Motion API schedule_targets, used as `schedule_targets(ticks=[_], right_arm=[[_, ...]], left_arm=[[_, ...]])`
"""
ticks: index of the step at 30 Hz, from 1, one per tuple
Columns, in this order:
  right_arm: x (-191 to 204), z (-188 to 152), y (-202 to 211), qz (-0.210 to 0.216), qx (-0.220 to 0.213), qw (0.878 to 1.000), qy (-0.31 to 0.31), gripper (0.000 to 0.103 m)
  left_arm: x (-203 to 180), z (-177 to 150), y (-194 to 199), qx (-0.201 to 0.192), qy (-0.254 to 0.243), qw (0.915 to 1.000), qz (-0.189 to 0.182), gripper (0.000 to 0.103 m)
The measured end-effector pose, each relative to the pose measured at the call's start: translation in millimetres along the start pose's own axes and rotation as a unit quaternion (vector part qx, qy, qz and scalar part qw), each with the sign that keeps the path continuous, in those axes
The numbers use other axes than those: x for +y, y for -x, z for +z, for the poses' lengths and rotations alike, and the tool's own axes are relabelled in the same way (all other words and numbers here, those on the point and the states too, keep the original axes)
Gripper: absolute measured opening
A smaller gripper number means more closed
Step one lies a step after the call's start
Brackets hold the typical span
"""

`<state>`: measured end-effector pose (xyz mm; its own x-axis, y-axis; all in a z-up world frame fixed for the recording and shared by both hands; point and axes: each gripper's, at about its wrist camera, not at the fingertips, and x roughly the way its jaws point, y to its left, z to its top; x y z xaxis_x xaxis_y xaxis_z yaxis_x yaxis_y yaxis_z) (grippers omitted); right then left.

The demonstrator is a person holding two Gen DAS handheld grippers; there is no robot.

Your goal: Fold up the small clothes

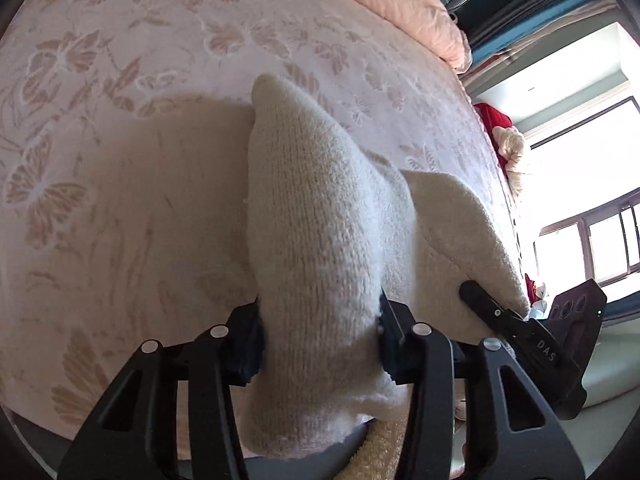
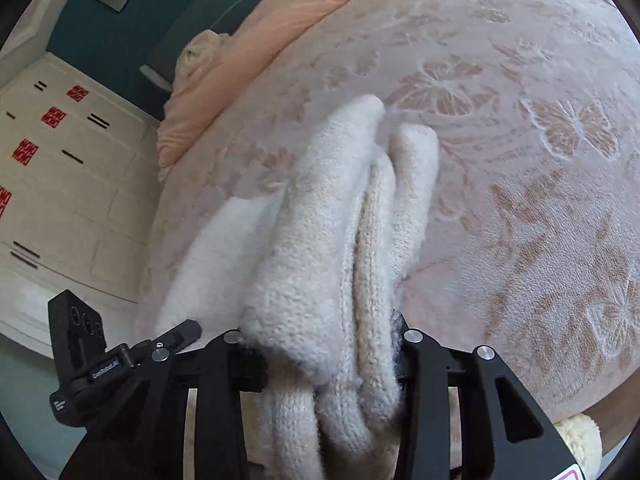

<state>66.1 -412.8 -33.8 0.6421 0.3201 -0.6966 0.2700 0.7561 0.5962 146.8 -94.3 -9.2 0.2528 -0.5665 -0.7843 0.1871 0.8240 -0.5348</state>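
Note:
A cream knitted garment (image 1: pixel 320 220) lies bunched on the pink floral bedspread (image 1: pixel 120 100). My left gripper (image 1: pixel 320 344) is shut on a thick fold of it, which rises between the fingers and hides the fingertips. My right gripper (image 2: pixel 320 356) is shut on several bunched folds of the same knit (image 2: pixel 340 220). In the left wrist view the right gripper (image 1: pixel 520 328) shows at the lower right, against the knit. In the right wrist view the left gripper (image 2: pixel 120 356) shows at the lower left, beside a flatter part of the knit (image 2: pixel 216 256).
A peach pillow (image 1: pixel 400 0) lies at the head of the bed. Bright windows (image 1: pixel 592 200) and red and cream items (image 1: pixel 504 132) are beyond the bed's right edge. A cream drawer unit (image 2: pixel 60 180) with red labels stands left of the bed. A fluffy cream cloth (image 2: pixel 580 436) lies below.

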Motion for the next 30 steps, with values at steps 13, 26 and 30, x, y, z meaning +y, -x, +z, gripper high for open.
schedule_targets(ticks=[13,26,30], right_arm=[[-27,-135,-29,-0.024,0.105,0.993,-0.053,0.062],[16,-126,-40,-0.069,0.087,0.994,-0.003,0.042],[49,-111,-6,-0.049,0.045,0.997,0.037,0.037]], left_arm=[[103,-111,39,0.038,0.042,0.9964,0.064,0.069],[83,-83,24,0.024,0.027,0.9982,0.048,0.059],[45,-76,56,0.004,-0.033,0.9984,0.046,0.046]])
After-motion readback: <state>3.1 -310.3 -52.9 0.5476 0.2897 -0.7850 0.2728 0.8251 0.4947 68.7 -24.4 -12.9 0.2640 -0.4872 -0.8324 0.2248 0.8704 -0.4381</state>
